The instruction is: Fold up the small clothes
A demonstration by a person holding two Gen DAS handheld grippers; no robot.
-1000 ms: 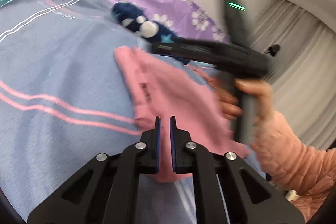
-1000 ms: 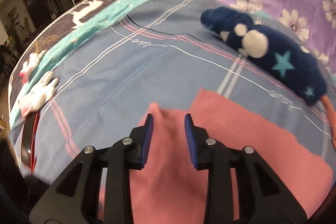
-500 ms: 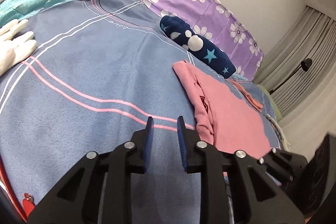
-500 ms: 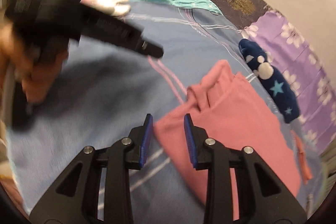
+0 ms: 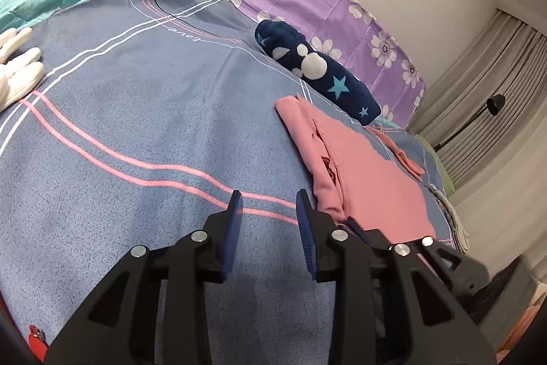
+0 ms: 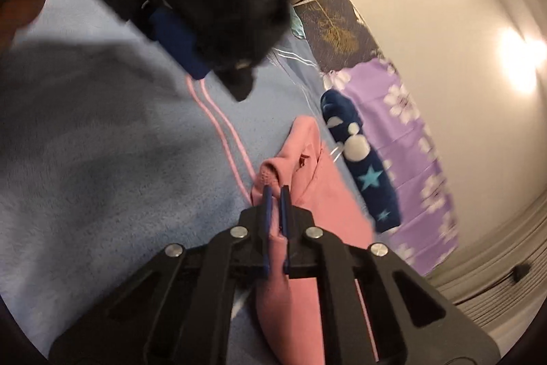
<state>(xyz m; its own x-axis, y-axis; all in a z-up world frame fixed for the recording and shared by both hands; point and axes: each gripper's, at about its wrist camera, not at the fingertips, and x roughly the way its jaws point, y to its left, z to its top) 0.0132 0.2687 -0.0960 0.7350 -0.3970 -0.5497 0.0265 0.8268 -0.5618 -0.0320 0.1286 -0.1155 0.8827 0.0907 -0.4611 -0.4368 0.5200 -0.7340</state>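
While the right gripper (image 6: pixel 275 192) is pinching the pink garment (image 6: pixel 328 211) running toward one o'clock, the left gripper (image 5: pixel 268 211) is opening empty

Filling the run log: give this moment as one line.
right gripper: shut on pink cloth garment | left gripper: opening, empty, over blue striped blanket

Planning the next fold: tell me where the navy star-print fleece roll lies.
In the left wrist view, the navy star-print fleece roll lies upper right on the blue blanket, between purple floral sheet and pink garment.
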